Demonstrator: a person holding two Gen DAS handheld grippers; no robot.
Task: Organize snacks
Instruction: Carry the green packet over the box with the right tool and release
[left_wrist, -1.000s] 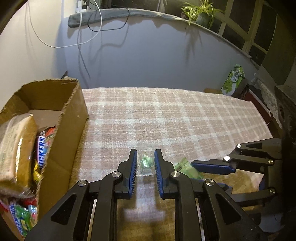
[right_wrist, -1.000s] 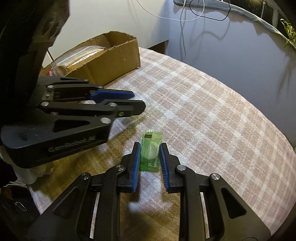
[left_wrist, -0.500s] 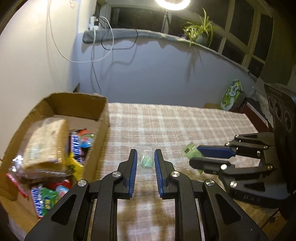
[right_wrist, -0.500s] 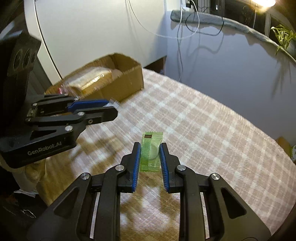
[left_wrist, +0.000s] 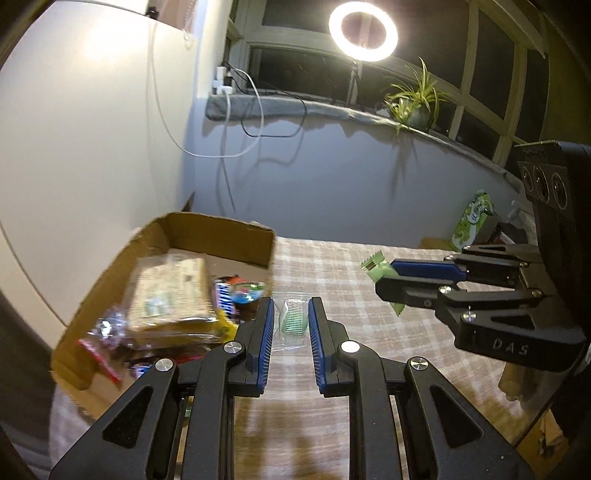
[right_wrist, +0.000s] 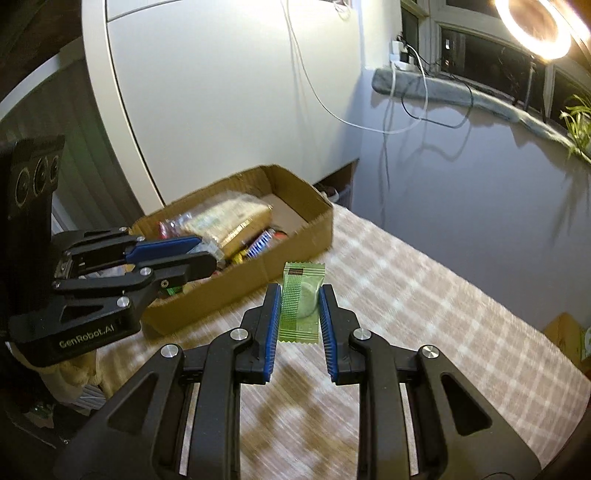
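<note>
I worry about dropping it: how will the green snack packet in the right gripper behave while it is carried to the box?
The green packet looks light and thin, so it probably carries easily. Its glossy wrapper may slip between the right gripper pads. The free crimped top end seems to stay straight, which suggests something fairly stiff inside.

The left gripper pinches a small clear packet with a green ribbed piece inside, held between its blue pads above the checked tablecloth. To its left stands an open cardboard box holding a large clear-wrapped pack and a jumble of coloured snack wrappers. At the right, the right gripper reaches in sideways, its jaws clamped on a light green sachet with crimped ends. Behind, a ring light glows above a windowsill with a potted plant and trailing cables.
</note>
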